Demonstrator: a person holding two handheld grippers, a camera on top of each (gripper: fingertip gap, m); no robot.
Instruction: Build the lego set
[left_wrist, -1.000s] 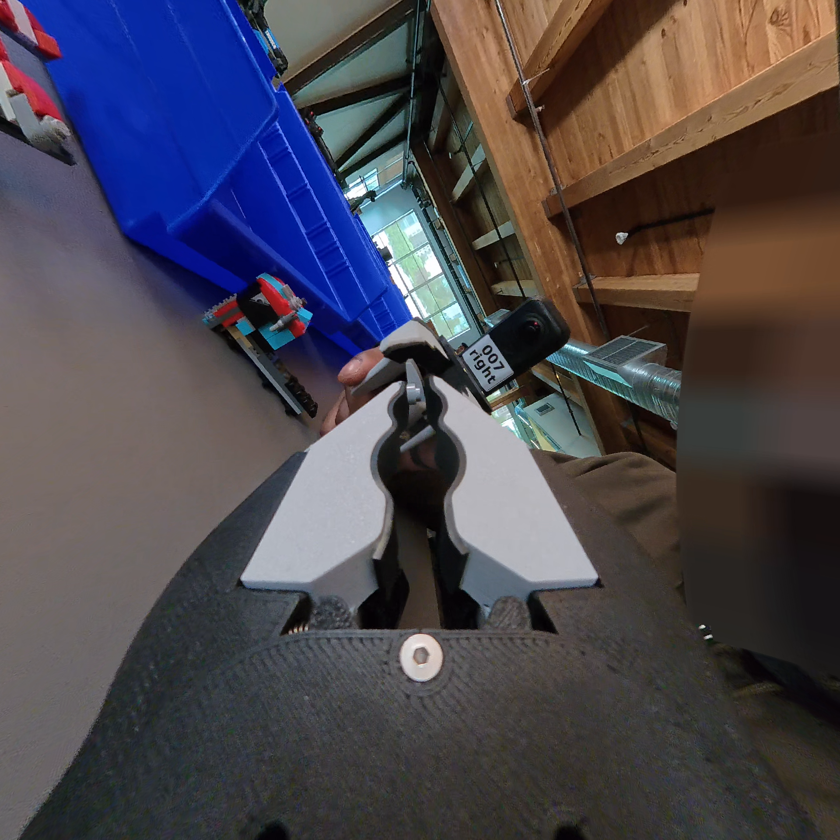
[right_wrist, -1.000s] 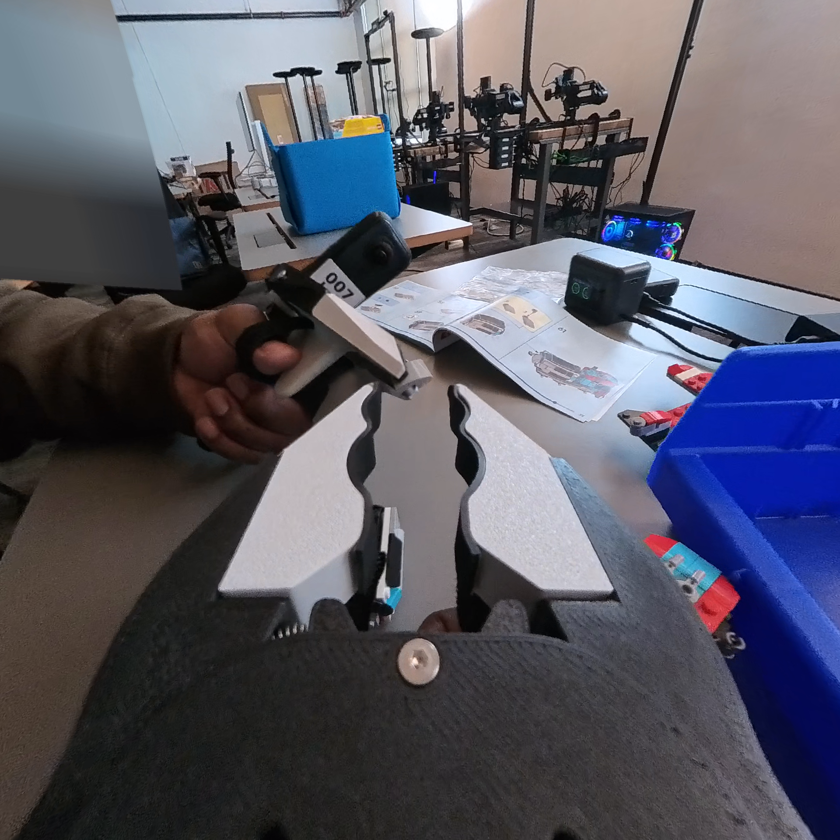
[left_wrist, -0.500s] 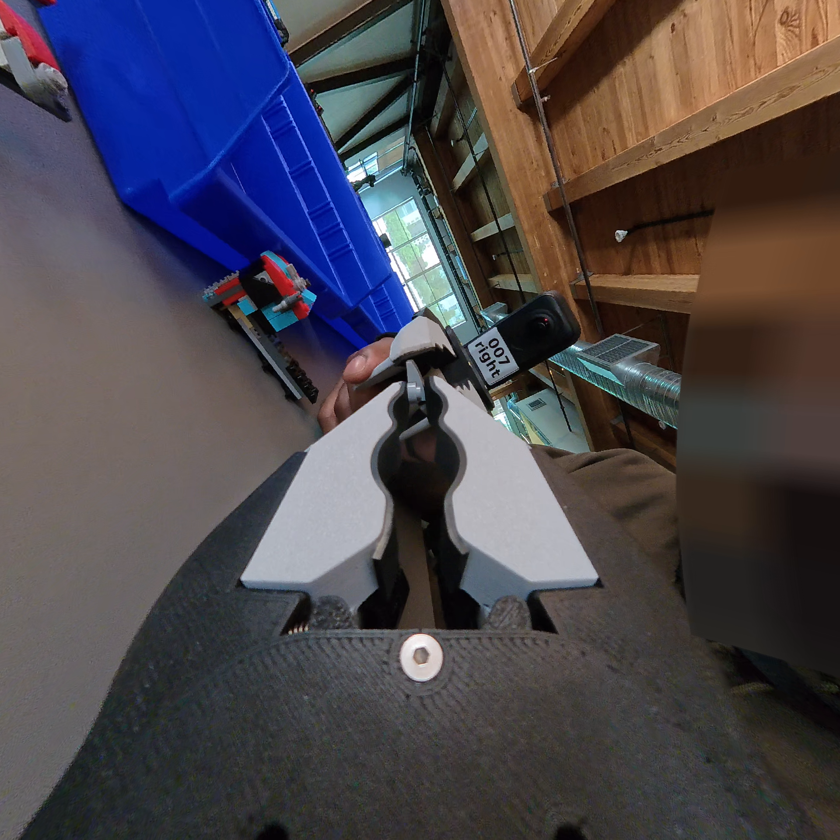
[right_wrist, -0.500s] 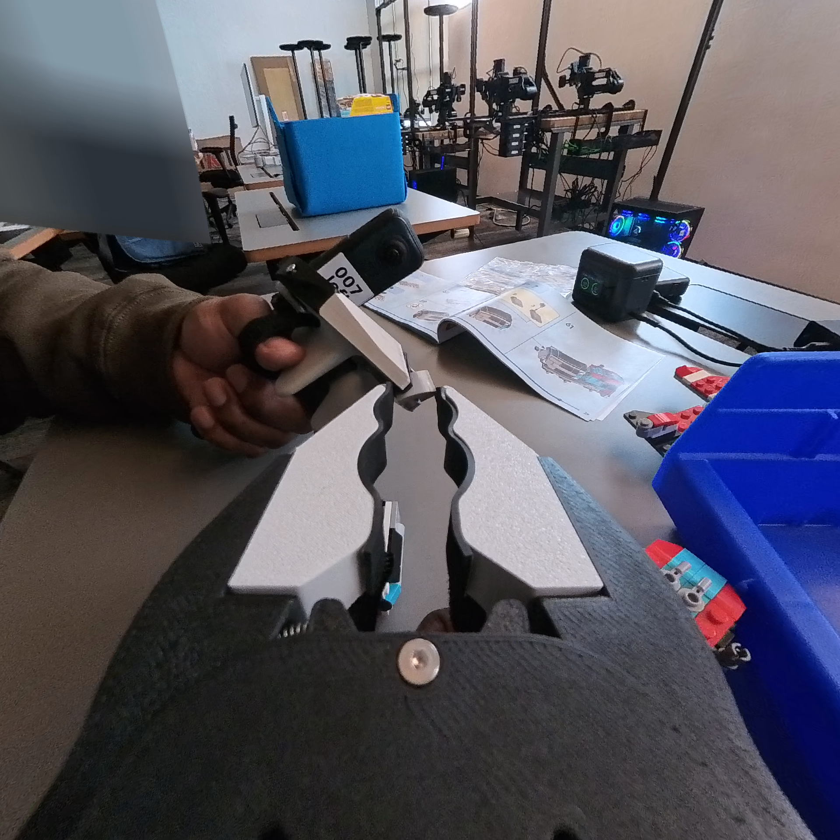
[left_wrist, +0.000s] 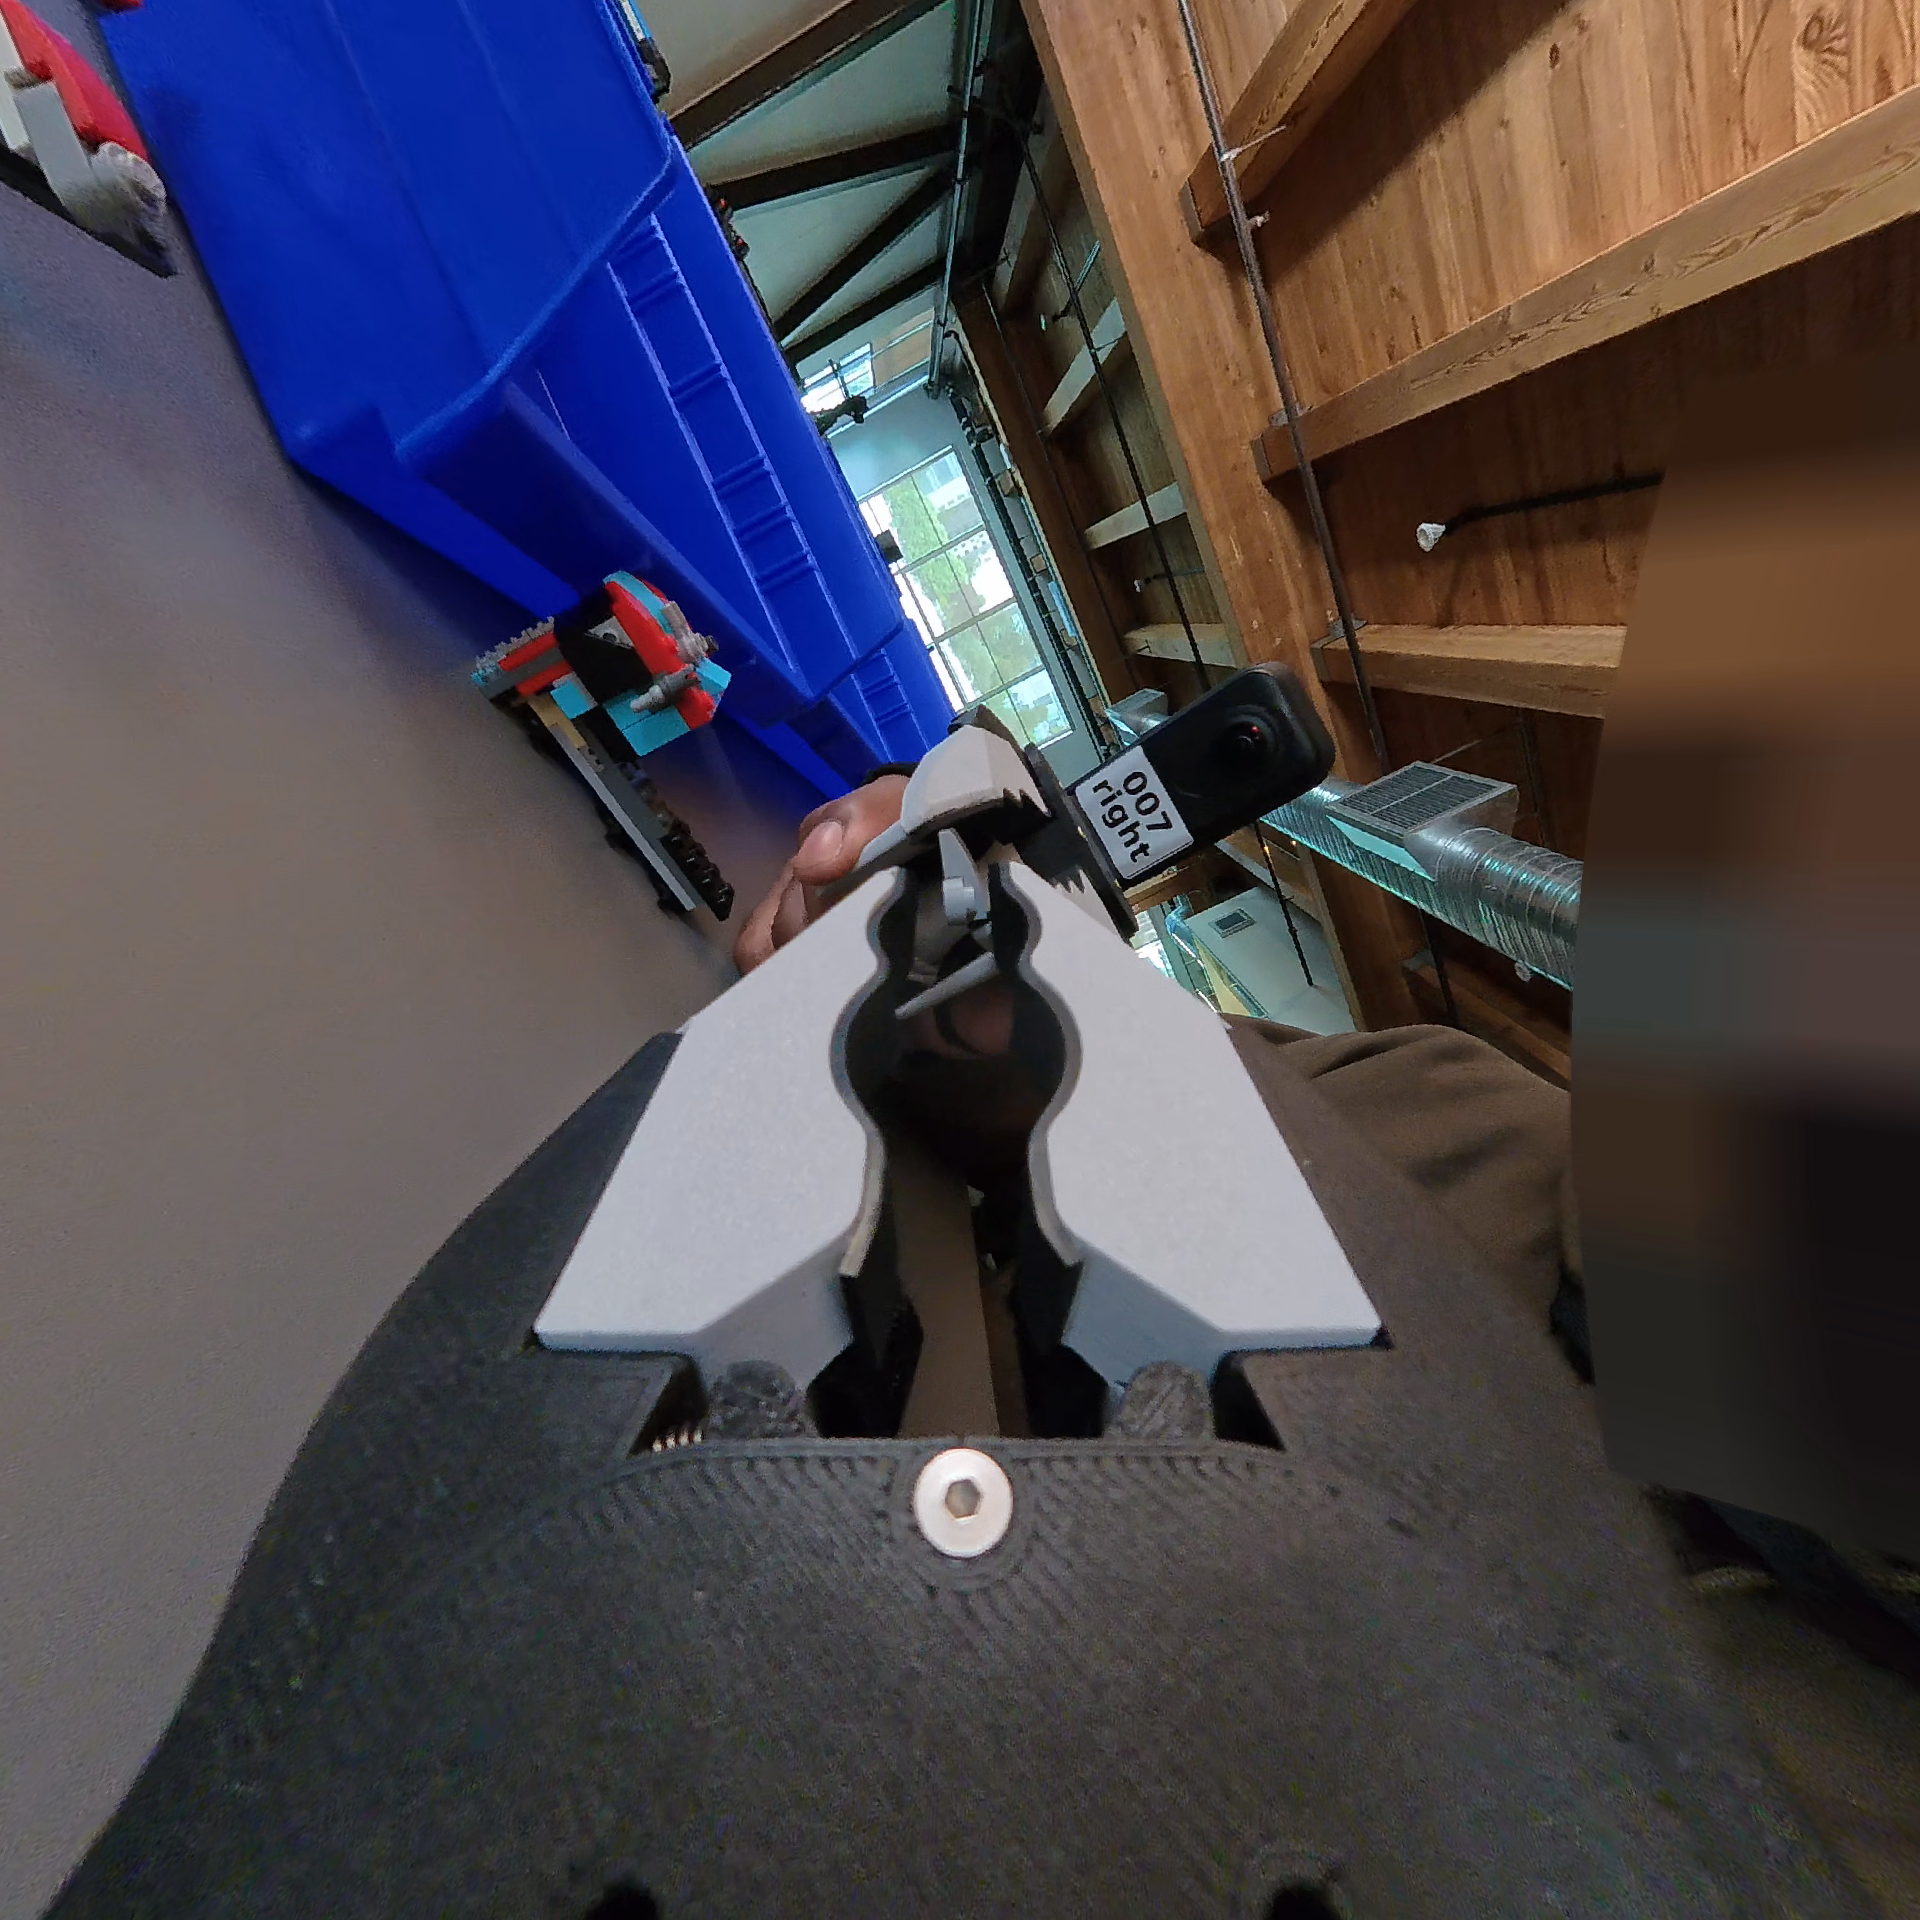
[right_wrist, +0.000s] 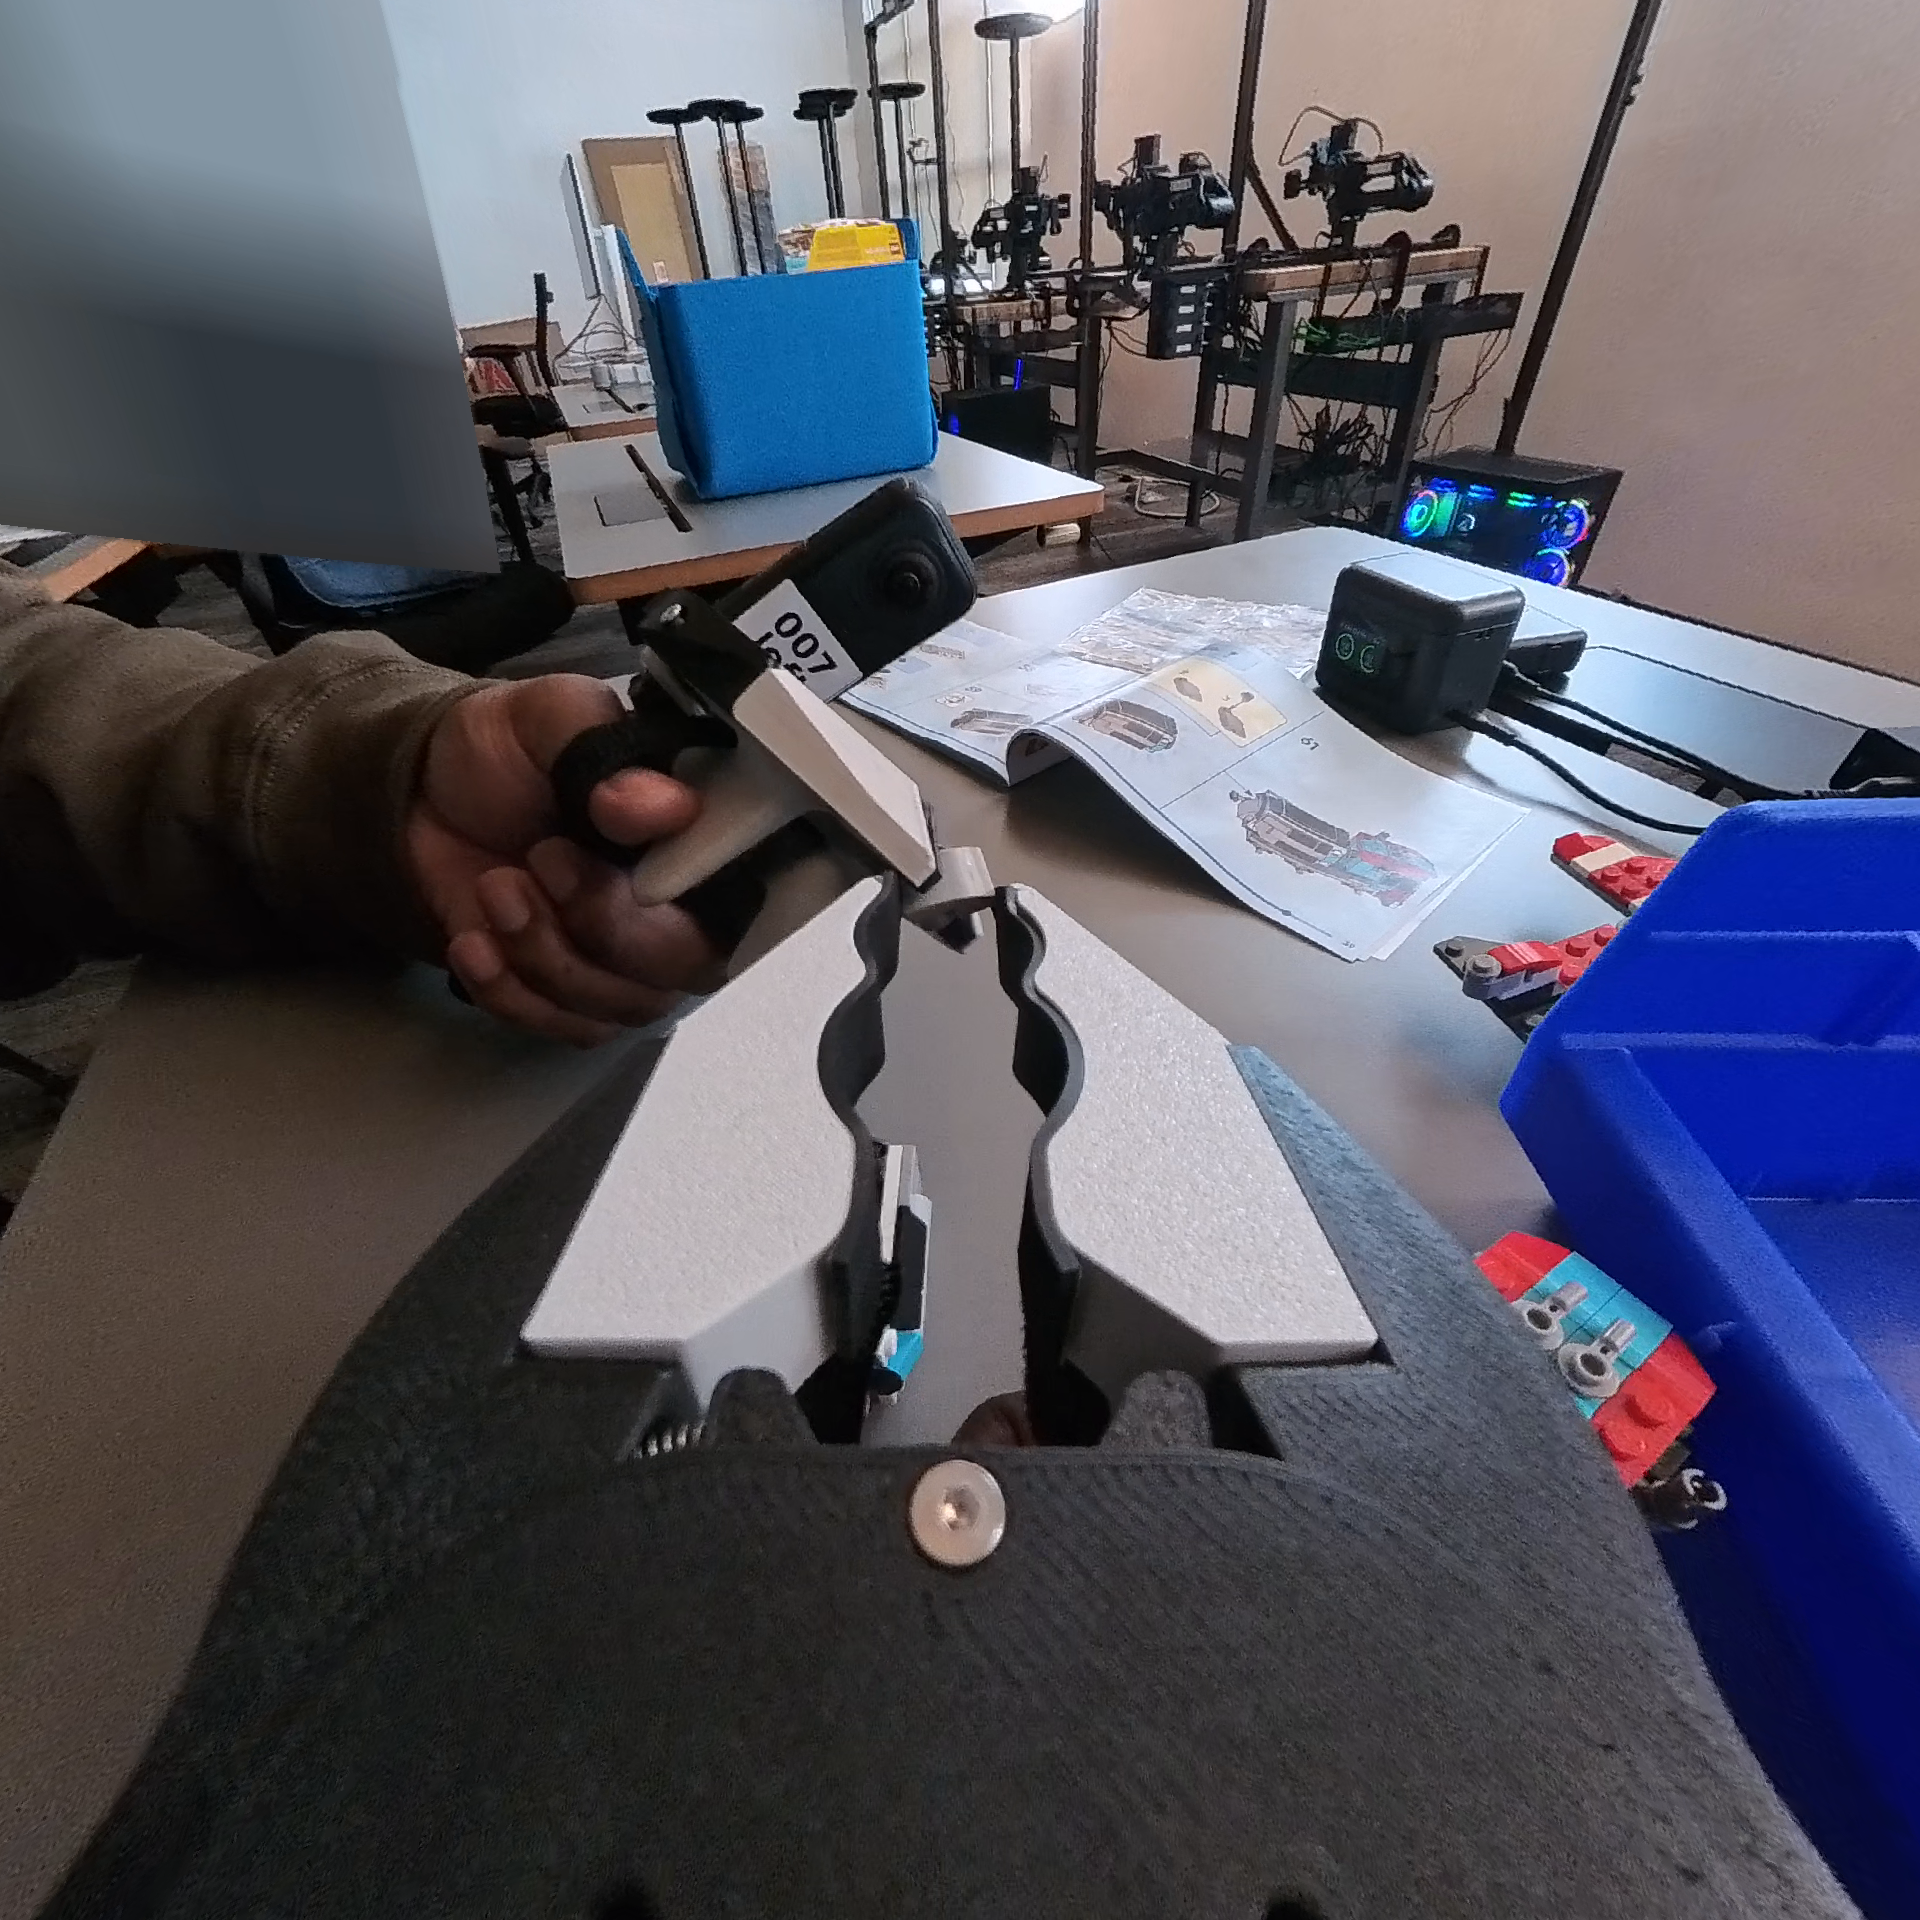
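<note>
**Two pairs of tongs on one small grey piece**

Since a second earlier, the left gripper (left_wrist: 956, 899) had spread its fingers a little, and the right gripper (right_wrist: 948, 904) had drawn its own closer. Both met tip to tip above the grey table (right_wrist: 260, 1195), on a small grey plastic brick piece (right_wrist: 961, 878). We saw the right fingertips (right_wrist: 883, 914) set against either side of that piece, clamped on it. The left tongs came in from ten o'clock, held by a hand (right_wrist: 540, 873) at nine o'clock. Their tips stood slightly apart, with dark slits either side of the piece in their own view, so we judged that they did not press on it.

A white and teal brick bit (right_wrist: 902, 1268) sat low between the right fingers. At two o'clock lay an open paper instruction booklet (right_wrist: 1247, 790), with a black box-shaped device (right_wrist: 1423, 644) beyond it. At four o'clock stood a deep blue plastic bin (right_wrist: 1714, 1091), with a red and teal brick assembly (right_wrist: 1590, 1351) just beside its wall.
</note>
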